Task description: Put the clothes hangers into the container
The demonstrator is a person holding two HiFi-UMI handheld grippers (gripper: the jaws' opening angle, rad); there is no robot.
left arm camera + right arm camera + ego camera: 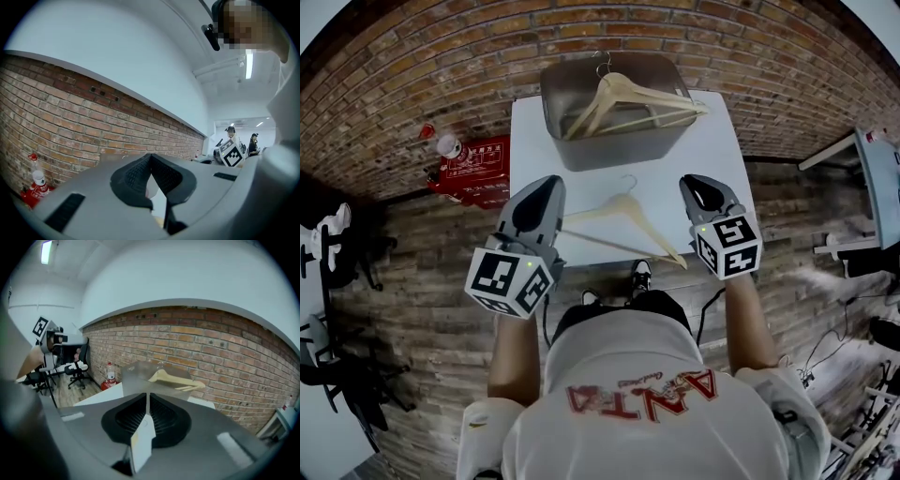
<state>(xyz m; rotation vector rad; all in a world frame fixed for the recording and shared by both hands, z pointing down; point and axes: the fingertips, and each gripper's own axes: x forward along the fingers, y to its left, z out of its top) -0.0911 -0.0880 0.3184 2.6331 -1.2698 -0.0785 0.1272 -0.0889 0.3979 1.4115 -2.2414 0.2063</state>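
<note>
One pale wooden hanger [623,217] lay flat on the white surface [717,155], right between the left tongs [547,184] and the right tongs [694,183] — easy reach for either, I'd guess. Both tongs were pinched together with nothing in them. The grey tub [623,150] sat at the far edge with hangers [623,98] inside — smooth wood, wire hooks, one arm poking over the rim.

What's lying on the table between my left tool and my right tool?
A wooden hanger lies on the white table between the left tool and the right tool; the head view shows it.
</note>
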